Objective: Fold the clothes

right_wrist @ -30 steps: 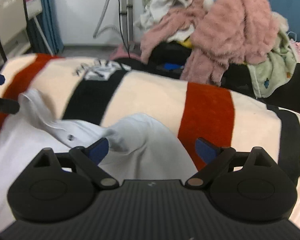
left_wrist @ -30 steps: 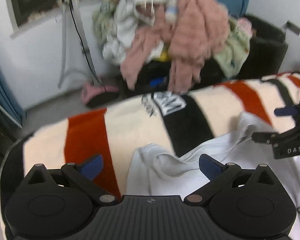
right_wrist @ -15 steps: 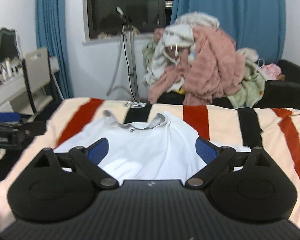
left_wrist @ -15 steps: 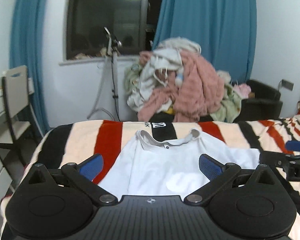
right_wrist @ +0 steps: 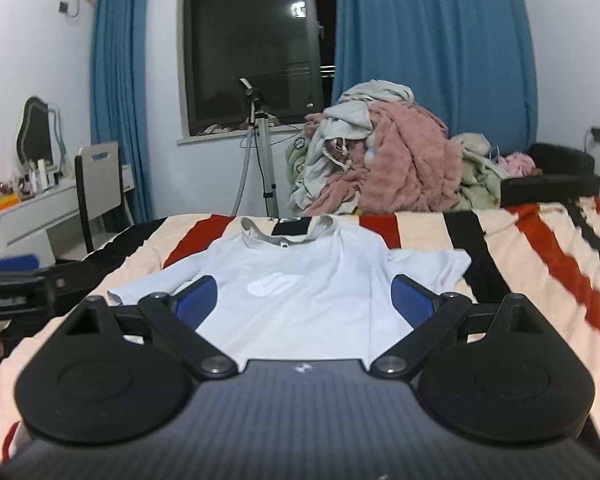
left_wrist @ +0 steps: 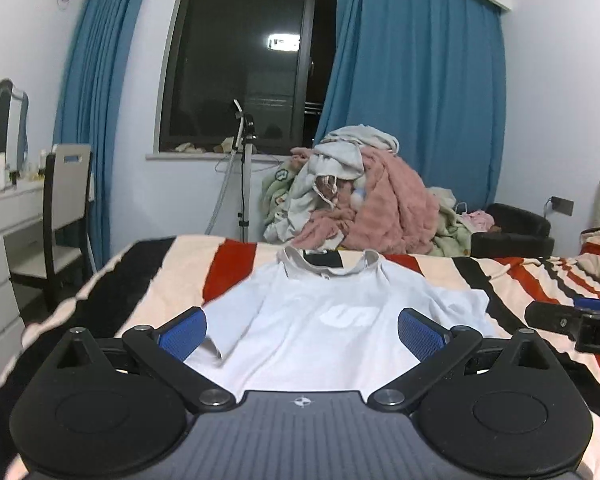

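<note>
A white short-sleeved shirt [left_wrist: 324, 320] with a white chest logo lies spread flat on the striped bed, collar at the far end; it also shows in the right wrist view [right_wrist: 296, 288]. My left gripper [left_wrist: 302, 330] is open and empty, held above the shirt's near end. My right gripper [right_wrist: 304, 298] is open and empty, also above the shirt's near part. Each gripper shows at the edge of the other's view: the right one [left_wrist: 572, 320] and the left one [right_wrist: 16, 288].
The bed has a cream, red and black striped blanket [left_wrist: 520, 280]. A pile of clothes [left_wrist: 360, 200] sits on a dark armchair [left_wrist: 512, 232] beyond the bed. A stand [left_wrist: 244, 176], chair [left_wrist: 66, 208] and white desk [left_wrist: 4, 216] are on the left.
Both grippers have pulled back and up from close over the shirt's collar area. The shirt now lies spread out flat with both sleeves out.
</note>
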### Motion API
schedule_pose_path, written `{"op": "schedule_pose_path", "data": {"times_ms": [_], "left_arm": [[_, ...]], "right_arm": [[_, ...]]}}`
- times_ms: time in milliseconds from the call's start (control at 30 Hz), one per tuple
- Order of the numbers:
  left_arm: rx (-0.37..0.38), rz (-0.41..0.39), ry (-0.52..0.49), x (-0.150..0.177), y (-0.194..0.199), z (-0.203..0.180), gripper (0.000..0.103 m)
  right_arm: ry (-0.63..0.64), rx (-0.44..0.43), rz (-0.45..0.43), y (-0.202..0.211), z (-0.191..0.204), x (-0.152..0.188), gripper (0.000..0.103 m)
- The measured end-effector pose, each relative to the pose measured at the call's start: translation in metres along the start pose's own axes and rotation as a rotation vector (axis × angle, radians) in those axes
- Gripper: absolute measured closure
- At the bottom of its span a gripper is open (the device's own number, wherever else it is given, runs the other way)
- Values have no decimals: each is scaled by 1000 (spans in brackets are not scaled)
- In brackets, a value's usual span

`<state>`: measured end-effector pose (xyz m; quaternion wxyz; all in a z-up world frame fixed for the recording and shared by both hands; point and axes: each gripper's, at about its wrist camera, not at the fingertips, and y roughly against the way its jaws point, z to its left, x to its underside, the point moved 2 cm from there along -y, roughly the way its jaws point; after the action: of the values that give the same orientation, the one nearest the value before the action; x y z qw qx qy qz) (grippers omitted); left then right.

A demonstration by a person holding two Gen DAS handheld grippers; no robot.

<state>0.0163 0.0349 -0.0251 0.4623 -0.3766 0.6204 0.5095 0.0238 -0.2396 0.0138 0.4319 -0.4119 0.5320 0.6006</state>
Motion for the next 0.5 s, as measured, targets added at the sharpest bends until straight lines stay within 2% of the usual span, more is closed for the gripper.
{"op": "schedule_pose_path", "data": {"times_ms": [100, 300, 500], "left_arm": [[-12, 28, 3, 15, -12, 5, 0], [-35, 88, 24, 24, -37, 5, 1], [-52, 159, 37, 32, -52, 5, 1]], "right_arm": [[0, 5, 1, -2, -4, 9, 8], [-15, -3, 10, -6, -5, 18, 8], [-72, -3, 75, -20, -8, 31, 8]]}}
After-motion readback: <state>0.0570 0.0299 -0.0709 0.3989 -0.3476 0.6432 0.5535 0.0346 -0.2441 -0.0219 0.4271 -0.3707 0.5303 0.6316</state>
